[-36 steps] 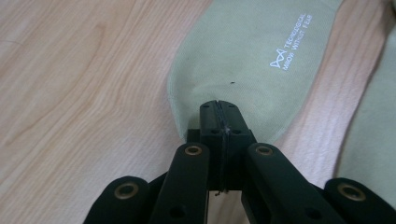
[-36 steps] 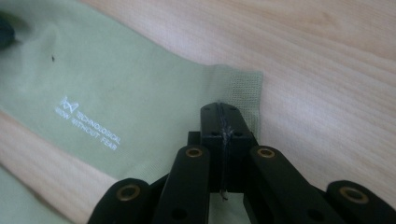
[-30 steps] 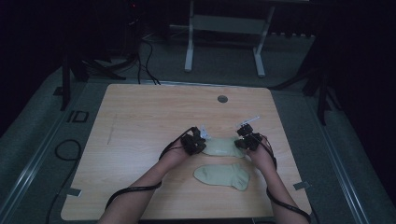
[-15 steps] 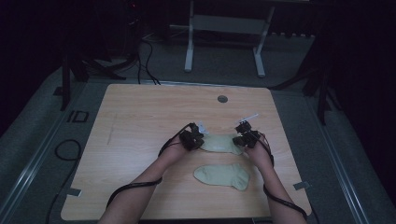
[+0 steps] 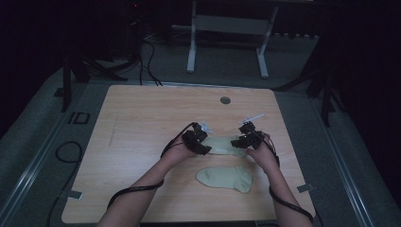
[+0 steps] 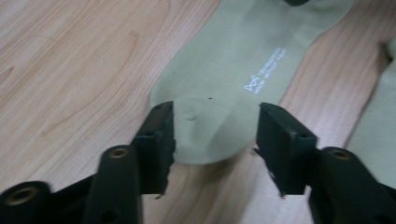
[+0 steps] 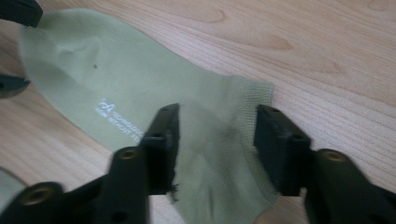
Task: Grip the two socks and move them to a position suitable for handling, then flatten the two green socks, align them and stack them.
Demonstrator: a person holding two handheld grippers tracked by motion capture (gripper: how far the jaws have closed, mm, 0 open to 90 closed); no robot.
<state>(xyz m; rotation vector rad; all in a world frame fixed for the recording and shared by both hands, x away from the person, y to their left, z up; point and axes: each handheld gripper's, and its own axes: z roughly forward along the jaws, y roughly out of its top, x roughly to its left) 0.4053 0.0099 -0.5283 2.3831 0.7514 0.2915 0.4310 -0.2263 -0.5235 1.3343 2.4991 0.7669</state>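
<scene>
Working the far sock (image 5: 226, 144) flat on the worktop (image 5: 142, 123) is the step in hand as I judge it, and both your tools stand released: the left tool (image 6: 214, 135) straddles the rounded toe end with its jaws apart, and the right tool (image 7: 215, 140) straddles the ribbed cuff end the same way, neither pinching cloth yet. In the high view this sock lies at the middle of the frame between your hands, with the second sock (image 5: 226, 178) just below it, apart from it. If you mean to lift or stretch it, drop each tool until the lower jaw slides under a single edge, then close on the fabric only, keeping both ends level so it does not twist. The sock is thin, pale green knit, soft and limp, with small white print on the sole and a looser mesh weave at the cuff; the worktop is smooth light wood grain.
</scene>
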